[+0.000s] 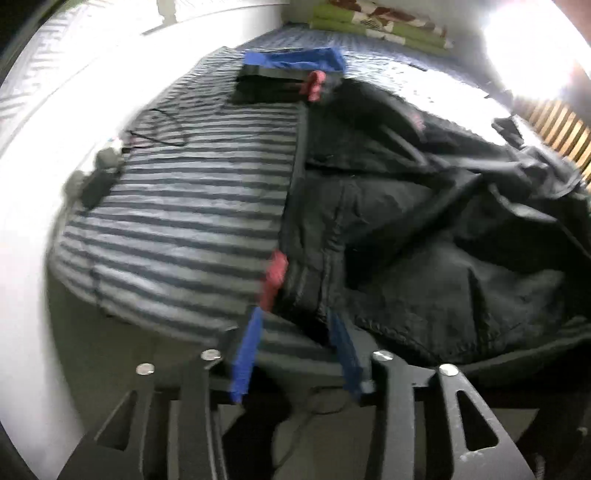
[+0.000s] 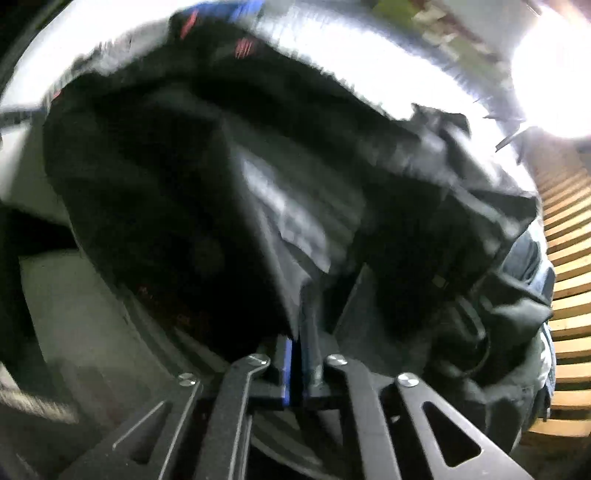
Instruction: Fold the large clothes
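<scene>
Your left gripper [image 1: 295, 332] has its two blue fingers [image 1: 245, 354] spread apart. The near edge of the big black cloth garment [image 1: 406, 229] lies between them, by a small red tag [image 1: 275, 275], but the fingers do not press on it. The picture is blurry, so you cannot tell if one finger brushes the cloth.

Your right gripper [image 2: 295, 354] has its blue fingers pressed almost together. A thin fold of the same black garment [image 2: 207, 177] runs down into the narrow slit between them, so they pinch the cloth. That view is very blurry and dark.

The black garment lies open and crumpled on the bed. Just left of it, touching its straight edge, is a flat blue and grey striped cloth [image 1: 184, 206]. Beyond the garment, at its far edge, sits a folded blue piece of cloth [image 1: 295, 59] and another small red bit [image 1: 316, 85]. Farther past it, a green patterned blanket [image 1: 376, 22] lies at the back. To the right of the garment are light wooden slats [image 2: 569, 295]. The pale bed sheet [image 1: 388, 70] shows around it.
</scene>
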`<state>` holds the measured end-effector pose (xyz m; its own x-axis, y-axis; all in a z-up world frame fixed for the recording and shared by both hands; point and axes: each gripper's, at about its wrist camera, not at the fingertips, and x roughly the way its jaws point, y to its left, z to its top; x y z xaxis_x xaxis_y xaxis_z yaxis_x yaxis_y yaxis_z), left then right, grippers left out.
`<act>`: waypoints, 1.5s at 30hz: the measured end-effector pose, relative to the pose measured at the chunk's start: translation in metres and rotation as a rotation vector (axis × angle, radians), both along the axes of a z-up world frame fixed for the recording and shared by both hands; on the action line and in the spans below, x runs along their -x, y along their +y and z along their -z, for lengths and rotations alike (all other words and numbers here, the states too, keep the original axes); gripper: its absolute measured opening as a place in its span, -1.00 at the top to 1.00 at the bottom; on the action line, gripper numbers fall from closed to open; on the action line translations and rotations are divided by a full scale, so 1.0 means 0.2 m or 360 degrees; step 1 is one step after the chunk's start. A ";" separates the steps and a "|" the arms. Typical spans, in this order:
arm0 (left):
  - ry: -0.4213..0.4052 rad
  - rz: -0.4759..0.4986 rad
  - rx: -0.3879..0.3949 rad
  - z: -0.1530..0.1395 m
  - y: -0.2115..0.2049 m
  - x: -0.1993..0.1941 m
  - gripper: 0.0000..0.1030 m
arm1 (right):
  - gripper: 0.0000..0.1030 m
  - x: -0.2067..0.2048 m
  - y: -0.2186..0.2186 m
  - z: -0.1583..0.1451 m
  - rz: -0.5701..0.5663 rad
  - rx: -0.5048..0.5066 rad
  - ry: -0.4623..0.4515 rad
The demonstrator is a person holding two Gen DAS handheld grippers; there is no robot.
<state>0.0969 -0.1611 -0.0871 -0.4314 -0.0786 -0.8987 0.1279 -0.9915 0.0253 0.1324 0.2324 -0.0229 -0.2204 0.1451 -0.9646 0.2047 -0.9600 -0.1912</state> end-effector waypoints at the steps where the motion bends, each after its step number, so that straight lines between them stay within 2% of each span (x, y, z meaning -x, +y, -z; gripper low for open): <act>1: 0.0037 -0.0016 -0.0030 -0.04 -0.03 -0.02 -0.06 | 0.78 0.00 -0.01 0.01 -0.0016 -0.0008 -0.0021; 4: 0.0173 -0.0057 -0.0104 -0.16 -0.12 0.00 -0.32 | 0.75 -0.04 -0.02 -0.10 -0.0014 0.0052 0.0050; 7: 0.0254 -0.0047 -0.0082 -0.22 -0.16 0.15 -0.32 | 0.61 0.03 -0.04 -0.29 0.0014 0.0206 0.0208; 9: 0.0303 -0.0058 -0.0168 -0.21 -0.18 0.28 -0.32 | 0.58 0.13 -0.12 -0.42 0.0013 0.0309 0.0327; 10: 0.0318 -0.0066 -0.0249 -0.18 -0.20 0.36 -0.32 | 0.58 0.21 -0.15 -0.45 0.0001 0.0350 0.0362; 12: 0.0329 -0.0072 -0.0322 -0.13 -0.23 0.47 -0.24 | 0.58 0.36 -0.27 -0.54 -0.0047 0.0406 0.0422; 14: 0.0309 -0.0061 -0.0406 -0.04 -0.24 0.57 0.00 | 0.58 0.56 -0.40 -0.58 -0.0097 0.0437 0.0484; 15: 0.0291 -0.0058 -0.0436 0.01 -0.25 0.61 0.06 | 0.58 0.68 -0.49 -0.58 -0.0112 0.0451 0.0498; 17: 0.0254 -0.0040 -0.0464 0.12 -0.24 0.65 0.17 | 0.58 0.83 -0.68 -0.53 -0.0163 0.0509 0.0499; 21: 0.0180 0.0019 -0.0487 0.32 -0.22 0.63 0.17 | 0.55 1.21 -1.03 -0.24 -0.0266 0.0627 0.0375; 23: 0.0146 0.0040 -0.0486 0.39 -0.21 0.63 0.17 | 0.38 1.34 -1.17 -0.08 -0.0303 0.0660 0.0296; 26: 0.0162 0.0095 -0.0458 0.42 -0.20 0.62 0.19 | 0.21 1.43 -1.34 0.12 -0.0366 0.0585 0.0248; 28: 0.0169 0.0119 -0.0454 0.42 -0.20 0.61 0.24 | 0.19 1.47 -1.42 0.23 -0.0401 0.0498 0.0222; 32: 0.0173 0.0168 -0.0485 0.40 -0.21 0.60 0.31 | 0.18 1.50 -1.44 0.36 -0.0393 0.0376 0.0270; 36: 0.0258 0.0207 -0.0577 0.28 -0.24 0.57 0.31 | 0.21 1.52 -1.35 0.37 -0.0264 0.0551 0.0276; 37: 0.0300 0.0219 -0.0589 0.24 -0.25 0.58 0.30 | 0.31 1.52 -1.32 0.37 -0.0225 0.0597 0.0285; 38: 0.0321 0.0219 -0.0586 0.21 -0.26 0.58 0.30 | 0.52 1.52 -1.29 0.38 -0.0177 0.0619 0.0310; 40: 0.0350 0.0195 -0.0573 0.18 -0.27 0.60 0.30 | 0.64 1.52 -1.25 0.38 -0.0102 0.0653 0.0337; 41: 0.0355 0.0175 -0.0582 0.17 -0.28 0.62 0.30 | 0.78 1.52 -1.22 0.38 -0.0052 0.0683 0.0341; 43: 0.0343 0.0179 -0.0560 0.17 -0.27 0.69 0.30 | 0.90 1.53 -1.17 0.38 0.0046 0.0786 0.0331; 45: 0.0277 0.0211 -0.0432 0.21 -0.21 0.77 0.30 | 0.90 1.54 -1.10 0.38 0.0153 0.0917 0.0316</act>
<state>-0.0572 -0.2036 -0.1296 -0.5703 0.2203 -0.7913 -0.0230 -0.9673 -0.2527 -0.1762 0.0117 -0.0991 -0.4156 -0.3588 -0.8358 0.1255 -0.9327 0.3380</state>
